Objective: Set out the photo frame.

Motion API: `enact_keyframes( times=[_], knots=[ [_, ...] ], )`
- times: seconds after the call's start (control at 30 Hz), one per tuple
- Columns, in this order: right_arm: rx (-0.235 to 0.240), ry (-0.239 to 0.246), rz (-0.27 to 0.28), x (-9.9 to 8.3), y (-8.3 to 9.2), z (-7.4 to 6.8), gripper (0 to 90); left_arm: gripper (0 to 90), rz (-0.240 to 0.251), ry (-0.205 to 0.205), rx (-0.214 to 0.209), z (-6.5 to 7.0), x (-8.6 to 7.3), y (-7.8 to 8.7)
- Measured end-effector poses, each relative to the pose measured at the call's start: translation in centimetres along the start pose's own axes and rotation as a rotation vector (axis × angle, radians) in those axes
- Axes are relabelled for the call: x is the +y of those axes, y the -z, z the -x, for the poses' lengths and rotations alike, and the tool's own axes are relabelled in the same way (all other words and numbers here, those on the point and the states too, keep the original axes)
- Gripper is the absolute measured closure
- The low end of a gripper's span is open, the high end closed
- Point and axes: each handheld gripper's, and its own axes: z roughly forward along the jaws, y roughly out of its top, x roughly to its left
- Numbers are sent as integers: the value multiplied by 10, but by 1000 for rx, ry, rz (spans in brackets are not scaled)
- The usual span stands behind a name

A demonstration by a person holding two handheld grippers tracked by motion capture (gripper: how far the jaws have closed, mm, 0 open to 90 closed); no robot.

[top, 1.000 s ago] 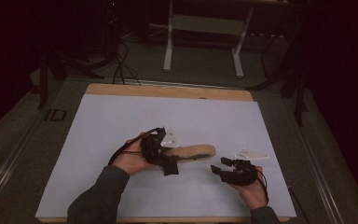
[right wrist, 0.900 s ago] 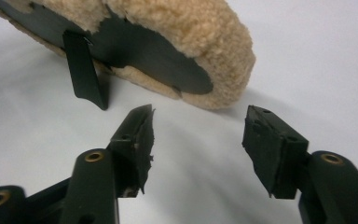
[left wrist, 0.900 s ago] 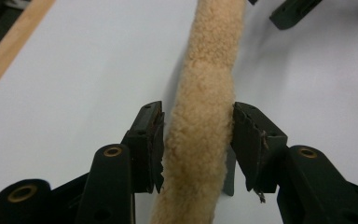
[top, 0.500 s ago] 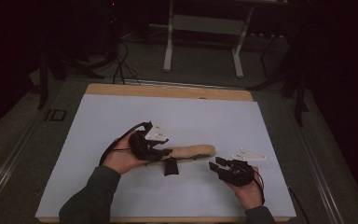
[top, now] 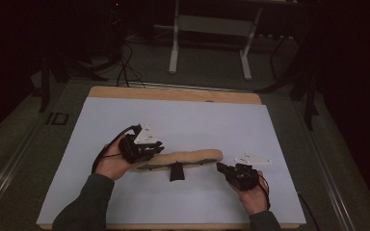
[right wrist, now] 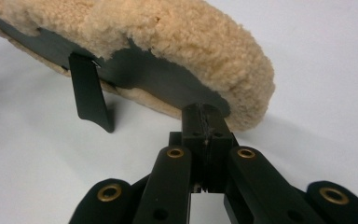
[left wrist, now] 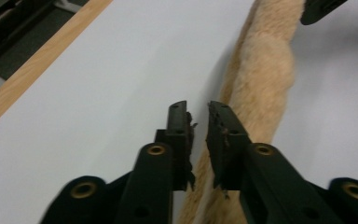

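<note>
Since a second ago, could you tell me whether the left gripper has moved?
Yes. The left gripper slid left along the fleece pad, away from the pad's black strap.

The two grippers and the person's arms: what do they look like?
Both the left gripper and the right gripper are black, each topped by a pale three-cornered plate. Black cables trail from them. Their black fingers hang on arms with brass-coloured rivets. The person wears dark greyish long sleeves.

Both forearms reach in over the table point(top: 183, 120), the left gripper point(left wrist: 199, 121) nearly closed, its jaws just closing, the right gripper point(right wrist: 206, 122) clamped tight.
</note>
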Motion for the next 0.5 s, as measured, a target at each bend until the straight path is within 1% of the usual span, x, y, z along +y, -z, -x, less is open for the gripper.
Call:
enact_keyframes(
  times=[0.07, 0.13, 0.27, 0.37, 0.5],
  knots=[
    [-4, -1, -4, 1, -2, -1, 899, 876, 5, 20, 5, -3, -6, 2],
    [-9, -9, -5, 2, -5, -1, 900, 900, 23, 54, 4, -7, -13, 5],
    [-18, -8, -24, 4, -11, 0, 900, 900, 34, 89, 10, -12, -26, 8],
    [-24, -9, -31, 4, -14, 0, 900, 900, 32, 107, 13, -14, -35, 9],
    [-26, -15, -37, 5, -16, 1, 900, 900, 40, 143, 5, -16, -52, 10]
  ],
)
